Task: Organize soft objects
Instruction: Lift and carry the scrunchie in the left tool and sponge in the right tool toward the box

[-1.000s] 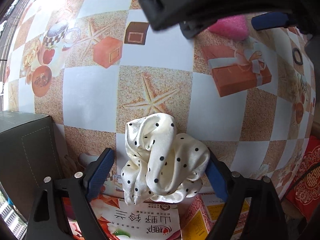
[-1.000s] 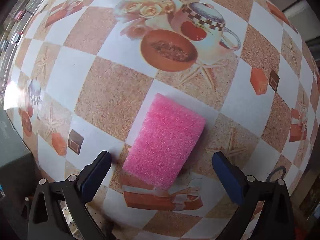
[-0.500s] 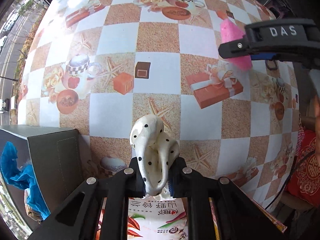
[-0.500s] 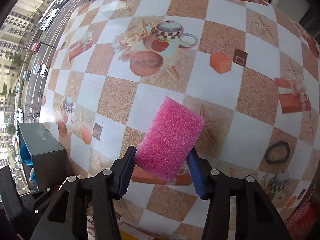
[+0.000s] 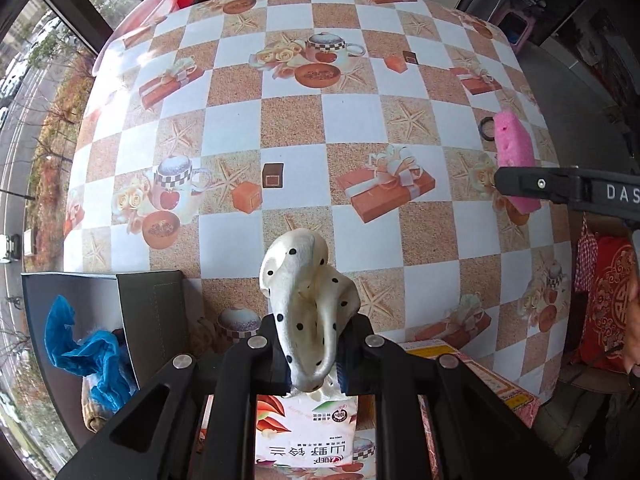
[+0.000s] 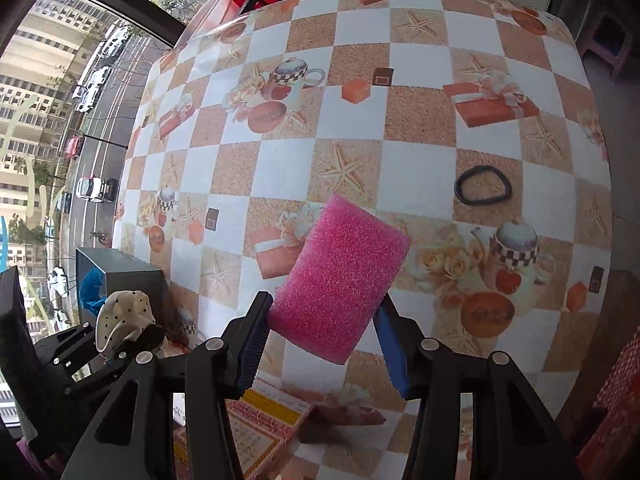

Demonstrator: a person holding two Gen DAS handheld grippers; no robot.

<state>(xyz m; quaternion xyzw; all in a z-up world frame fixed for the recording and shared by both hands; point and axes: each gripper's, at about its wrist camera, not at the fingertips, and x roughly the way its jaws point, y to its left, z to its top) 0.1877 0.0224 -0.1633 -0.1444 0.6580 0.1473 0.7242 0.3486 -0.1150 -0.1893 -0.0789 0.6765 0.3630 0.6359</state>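
My left gripper is shut on a cream polka-dot scrunchie and holds it above the table's near edge; it also shows in the right wrist view. My right gripper is shut on a pink sponge, lifted off the table; the sponge also shows at the right of the left wrist view. A dark open box with blue cloth inside stands at the near left.
A black hair tie lies on the checkered tablecloth at the right. A printed snack packet and a patterned flat box lie at the near edge. A red cushion sits at the right.
Both grippers closed on their objects, the left on the scrunchie and the right on the sponge, then lifted them off the table and drew back, so more of the table shows.
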